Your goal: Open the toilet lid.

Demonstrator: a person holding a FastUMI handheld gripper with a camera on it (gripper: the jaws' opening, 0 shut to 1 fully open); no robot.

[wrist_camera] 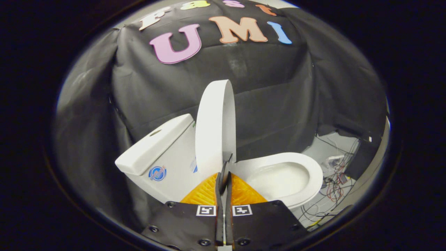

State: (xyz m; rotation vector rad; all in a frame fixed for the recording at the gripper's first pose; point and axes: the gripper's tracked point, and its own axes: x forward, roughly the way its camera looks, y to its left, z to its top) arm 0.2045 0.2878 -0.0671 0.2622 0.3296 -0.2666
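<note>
A: Lid (213, 129) status?
B: Raised upright, edge-on, between tank (155, 144) and open seat (299, 164).
A: Gripper (224, 167)?
B: Level, pointing at lid's lower edge. Fingers (219, 188) pressed nearly together; tips at the lid, can't tell if pinching it.

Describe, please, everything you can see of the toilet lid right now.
The toilet lid is a smooth, glossy white oval that looks like plastic. It stands raised almost upright, between the tank and the open bowl. The tool sits closed at its lower edge, though whether the fingers actually pinch it is unclear.
</note>
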